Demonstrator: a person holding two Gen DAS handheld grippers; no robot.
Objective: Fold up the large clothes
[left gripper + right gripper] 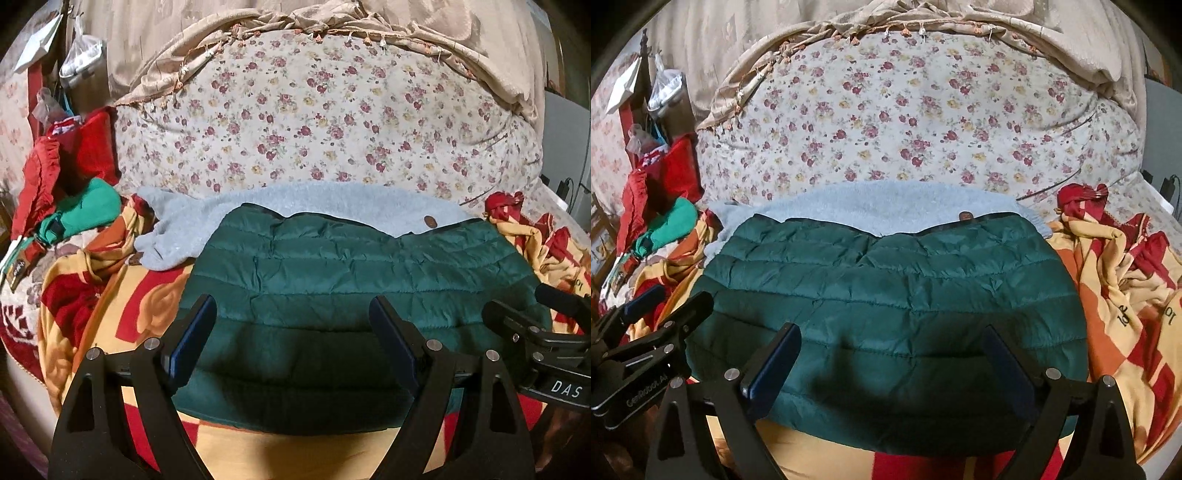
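A dark green quilted jacket (332, 273) lies folded flat on the bed, on top of a pale blue fleece garment (295, 201). Both also show in the right wrist view, the jacket (886, 288) over the fleece (879, 206). My left gripper (291, 317) is open and empty, held just above the jacket's near half. My right gripper (890, 347) is open and empty too, above the jacket's near edge. The right gripper shows at the right of the left view (524, 321), and the left gripper at the left of the right view (665, 306).
A red, orange and cream blanket (110, 302) covers the bed under the clothes and bunches at the right (1126, 280). A floral quilt (314, 122) rises behind. Red and green clothes (74, 184) are piled at the left. A beige fringed cloth (849, 29) lies behind.
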